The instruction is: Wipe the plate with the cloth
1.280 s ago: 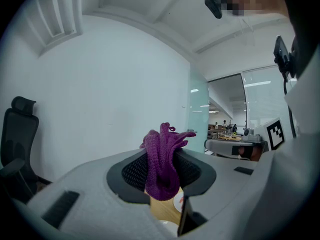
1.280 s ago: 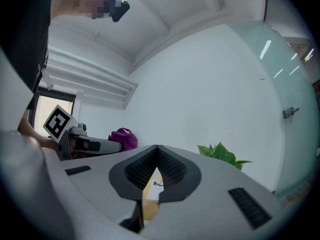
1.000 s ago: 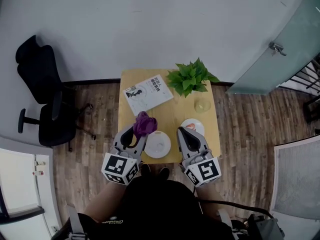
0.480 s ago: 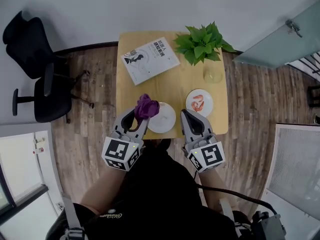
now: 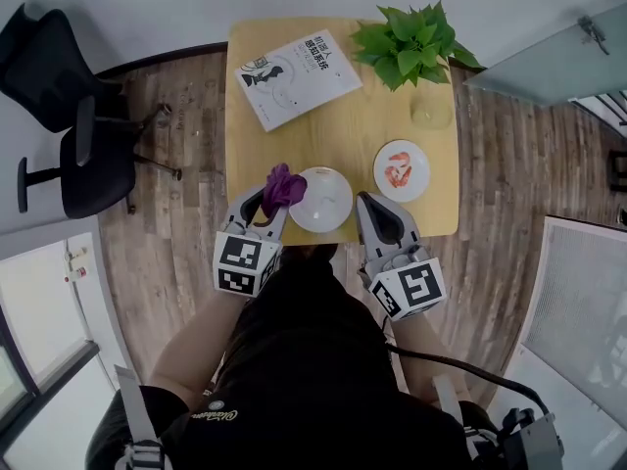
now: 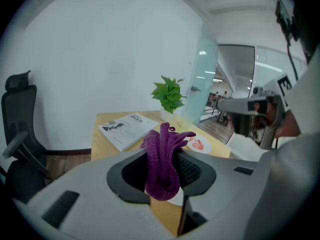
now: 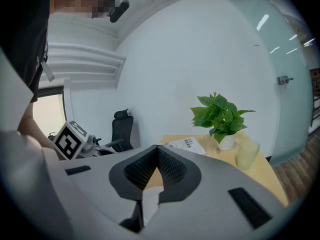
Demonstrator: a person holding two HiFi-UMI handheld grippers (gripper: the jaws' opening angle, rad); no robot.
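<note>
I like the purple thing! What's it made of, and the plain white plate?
The purple cloth looks like soft knitted yarn: ribbed, ropy strands, matte. The white plate looks like smooth glazed ceramic, maybe plastic; plain with a slight sheen.

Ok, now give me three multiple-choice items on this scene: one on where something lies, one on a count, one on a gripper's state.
1. Where does the book lie on the table?
A. far left corner
B. near right corner
C. on the floor

2. How many plates are on the table?
A. one
B. two
C. four

3. The left gripper is:
A. open and empty
B. shut on the purple cloth
C. shut on a plate

Key:
1 A: the book sits at the far left, across from the plant.
2 B: there is a plain white plate and a red-marked plate.
3 B: the left gripper view shows its jaws pinching the cloth.
</note>
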